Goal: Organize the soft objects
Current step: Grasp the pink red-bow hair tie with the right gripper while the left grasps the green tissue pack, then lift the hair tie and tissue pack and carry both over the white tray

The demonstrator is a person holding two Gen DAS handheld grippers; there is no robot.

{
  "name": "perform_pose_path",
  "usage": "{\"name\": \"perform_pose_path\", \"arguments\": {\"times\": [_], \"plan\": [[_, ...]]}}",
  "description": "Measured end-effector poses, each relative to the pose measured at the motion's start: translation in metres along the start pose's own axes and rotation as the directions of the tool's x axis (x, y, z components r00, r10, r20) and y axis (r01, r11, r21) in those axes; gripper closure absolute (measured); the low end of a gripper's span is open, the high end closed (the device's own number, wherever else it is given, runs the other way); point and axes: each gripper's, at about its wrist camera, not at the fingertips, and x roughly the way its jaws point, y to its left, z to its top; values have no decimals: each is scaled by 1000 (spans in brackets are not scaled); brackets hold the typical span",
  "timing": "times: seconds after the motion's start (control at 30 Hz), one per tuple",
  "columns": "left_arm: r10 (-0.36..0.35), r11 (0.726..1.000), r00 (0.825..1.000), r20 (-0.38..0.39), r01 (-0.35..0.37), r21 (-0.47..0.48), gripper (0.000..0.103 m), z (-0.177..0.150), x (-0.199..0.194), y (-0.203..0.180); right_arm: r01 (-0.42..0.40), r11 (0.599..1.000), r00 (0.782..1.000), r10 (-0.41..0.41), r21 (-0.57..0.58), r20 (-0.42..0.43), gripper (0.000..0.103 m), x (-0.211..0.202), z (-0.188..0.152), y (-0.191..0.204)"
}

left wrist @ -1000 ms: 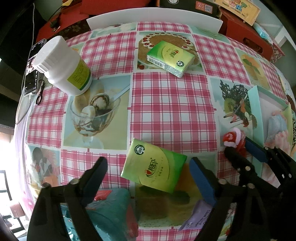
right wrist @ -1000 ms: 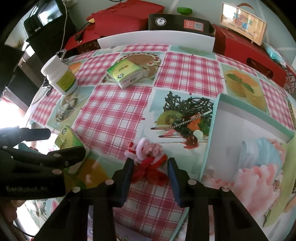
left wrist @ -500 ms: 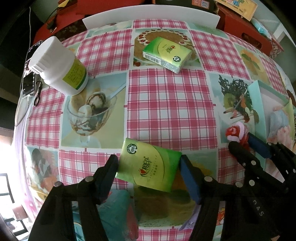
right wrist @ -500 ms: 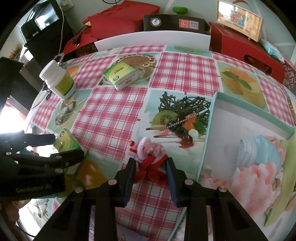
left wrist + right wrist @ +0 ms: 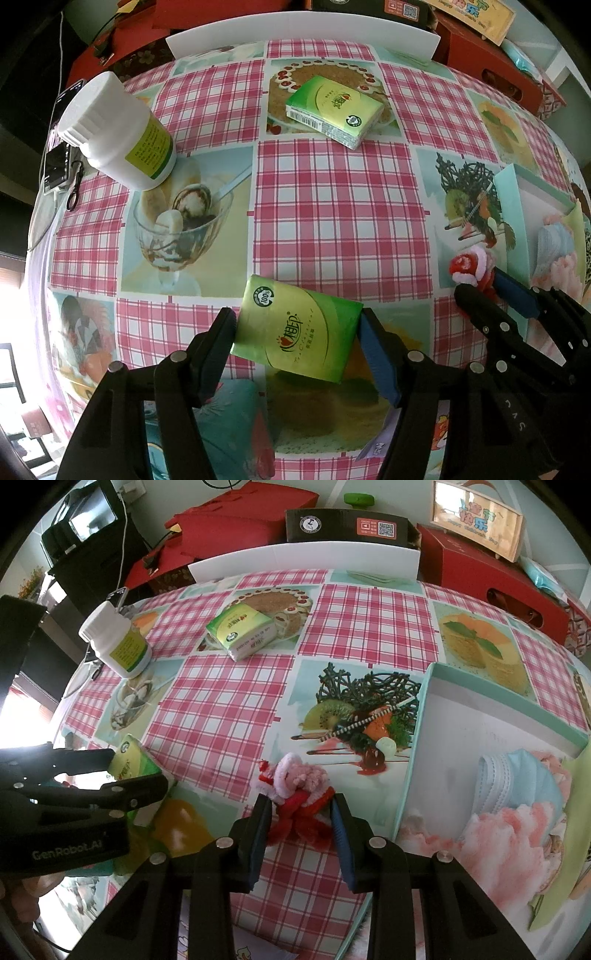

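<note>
- Covering the table: a pink-checked cloth (image 5: 340, 206) with dessert pictures; red boxes (image 5: 491, 576) crowd behind.
- Left gripper (image 5: 297, 334) has just closed on a tissue pack (image 5: 295, 332).
- Right gripper (image 5: 300, 808) clamps a pipe-cleaner toy (image 5: 295, 790).

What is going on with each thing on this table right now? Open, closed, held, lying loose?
left gripper: shut on the near tissue pack, jaws having just closed
near tissue pack: gripped on both sides
right gripper: shut on the fuzzy flower
fuzzy flower: pinched between the jaws
far tissue pack: lying loose, sealed
white bottle: upright, cap on
teal box: open, face mask inside
</note>
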Motion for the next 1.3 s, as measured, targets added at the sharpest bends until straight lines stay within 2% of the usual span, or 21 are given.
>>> {"name": "perform_pose_path", "arguments": {"times": [0.33, 0.47, 0.63, 0.83, 1.03, 1.3], "plan": [[-29, 999, 998, 58, 31, -28, 34, 5, -22, 8, -37, 999, 996, 36, 16, 77, 71, -21, 6, -4], [-40, 998, 993, 109, 45, -42, 34, 7, -37, 11, -46, 999, 991, 44, 13, 125, 71, -33, 9, -3], [-43, 995, 977, 209, 60, -76, 34, 11, -72, 15, -44, 998, 983, 37, 36, 181, 71, -52, 12, -11], [-53, 991, 959, 279, 85, -101, 35, 11, -97, 10, -23, 996, 975, 3, 89, 222, 71, -72, 13, -33], [-85, 992, 944, 318, 109, -60, 34, 11, -105, -10, 1, 990, 968, -36, 141, 248, 71, -87, 9, -56], [-146, 989, 936, 319, 144, 29, 34, 12, -105, -52, 59, 967, 951, -130, 249, 280, 71, -113, -2, -102]]}}
